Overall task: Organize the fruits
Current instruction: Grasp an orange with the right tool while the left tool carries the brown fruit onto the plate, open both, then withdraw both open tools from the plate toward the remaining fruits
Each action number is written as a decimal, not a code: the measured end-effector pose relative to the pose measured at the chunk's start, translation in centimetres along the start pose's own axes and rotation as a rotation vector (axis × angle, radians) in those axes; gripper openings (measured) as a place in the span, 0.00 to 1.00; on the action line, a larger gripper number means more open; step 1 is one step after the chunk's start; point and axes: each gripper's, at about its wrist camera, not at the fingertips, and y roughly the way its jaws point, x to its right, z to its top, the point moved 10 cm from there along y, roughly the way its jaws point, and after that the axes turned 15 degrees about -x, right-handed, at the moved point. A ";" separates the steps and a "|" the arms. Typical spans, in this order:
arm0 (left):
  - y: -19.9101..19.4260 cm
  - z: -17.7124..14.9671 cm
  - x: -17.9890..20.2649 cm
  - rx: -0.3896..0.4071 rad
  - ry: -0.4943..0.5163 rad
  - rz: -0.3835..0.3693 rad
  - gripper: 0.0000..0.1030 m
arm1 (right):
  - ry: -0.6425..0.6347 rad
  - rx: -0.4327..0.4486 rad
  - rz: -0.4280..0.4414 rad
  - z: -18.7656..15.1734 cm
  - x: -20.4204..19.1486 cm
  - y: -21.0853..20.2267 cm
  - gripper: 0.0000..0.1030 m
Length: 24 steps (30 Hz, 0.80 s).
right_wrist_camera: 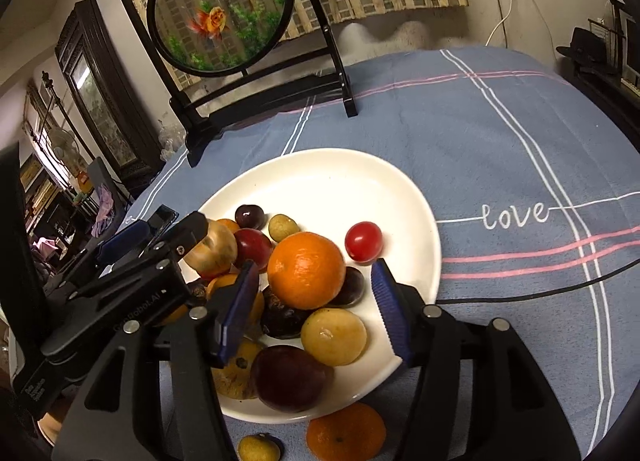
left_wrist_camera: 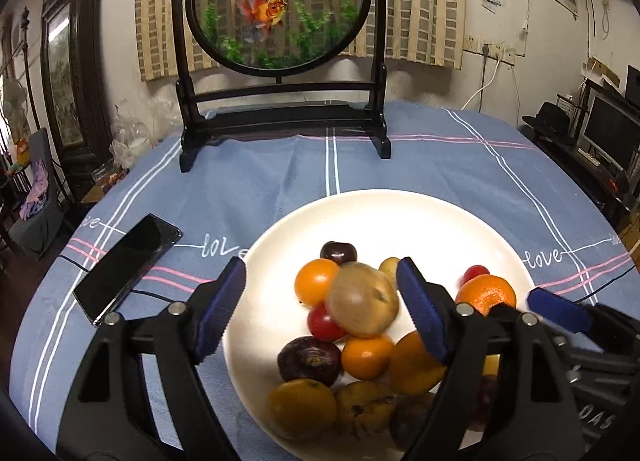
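Note:
A white plate (left_wrist_camera: pixel 384 217) on the blue tablecloth holds a heap of fruit: oranges, dark plums, red tomatoes and small yellow fruits. My left gripper (left_wrist_camera: pixel 320 289) is open above the heap; a blurred brown fruit (left_wrist_camera: pixel 362 301) sits between its pads without touching them. My right gripper (right_wrist_camera: pixel 314 285) is open around a large orange (right_wrist_camera: pixel 306 275) on top of the heap, pads apart from it. In the right wrist view the plate (right_wrist_camera: pixel 332 181) is in the middle, and an orange (right_wrist_camera: pixel 346 431) and a small yellow fruit (right_wrist_camera: pixel 258 449) lie on the cloth in front of it.
A black phone (left_wrist_camera: pixel 128 263) with a cable lies left of the plate. A black-framed round goldfish screen (left_wrist_camera: pixel 280 5) stands at the back of the table. The right gripper's blue pad (left_wrist_camera: pixel 560 309) shows at the right of the left wrist view.

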 end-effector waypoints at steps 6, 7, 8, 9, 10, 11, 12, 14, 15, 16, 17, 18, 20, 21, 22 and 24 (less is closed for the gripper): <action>0.5 -0.7 0.1 -0.032 0.013 -0.001 0.79 | 0.011 0.000 0.000 -0.3 0.5 -0.3 0.60; 0.5 -0.8 0.1 -0.038 0.013 -0.001 0.79 | 0.012 0.000 0.002 -0.3 0.5 -0.4 0.60; 0.6 -0.9 0.0 -0.046 0.011 -0.003 0.80 | 0.012 0.002 0.001 -0.4 0.5 -0.5 0.61; 0.6 -1.0 -0.1 -0.051 0.009 -0.006 0.81 | 0.011 0.003 0.000 -0.4 0.5 -0.6 0.61; 0.6 -1.1 -0.1 -0.057 0.005 -0.012 0.82 | 0.010 0.004 0.000 -0.5 0.5 -0.6 0.62; 0.6 -1.2 -0.2 -0.060 0.001 -0.020 0.84 | 0.010 0.004 -0.001 -0.6 0.5 -0.7 0.62; 0.6 -1.3 -0.2 -0.061 -0.002 -0.025 0.84 | 0.011 0.003 0.000 -0.6 0.5 -0.8 0.62; 0.5 -1.5 -0.1 -0.067 -0.002 -0.035 0.84 | 0.012 0.000 -0.001 -0.8 0.6 -0.8 0.62; 0.4 -1.5 0.0 -0.067 0.001 -0.036 0.84 | 0.012 -0.002 -0.003 -0.9 0.6 -0.9 0.62; 0.4 -1.6 0.1 -0.066 0.005 -0.037 0.84 | 0.013 -0.005 -0.006 -0.9 0.7 -0.8 0.62; 0.4 -1.7 0.2 -0.066 0.010 -0.037 0.84 | 0.013 -0.008 -0.008 -1.0 0.8 -0.8 0.62; 0.3 -1.8 0.3 -0.065 0.014 -0.037 0.84 | 0.014 -0.011 -0.010 -1.1 0.8 -0.8 0.62; 0.3 -1.9 0.4 -0.068 0.021 -0.038 0.84 | 0.016 -0.015 -0.015 -1.3 0.9 -0.8 0.62; 0.3 -2.0 0.5 -0.070 0.023 -0.040 0.84 | 0.017 -0.016 -0.016 -1.3 0.9 -0.8 0.62; 0.4 -2.1 0.6 -0.073 0.023 -0.041 0.84 | 0.017 -0.018 -0.018 -1.3 1.0 -0.8 0.62; 0.4 -2.3 0.6 -0.081 0.024 -0.043 0.86 | 0.017 -0.022 -0.023 -1.4 1.0 -0.8 0.62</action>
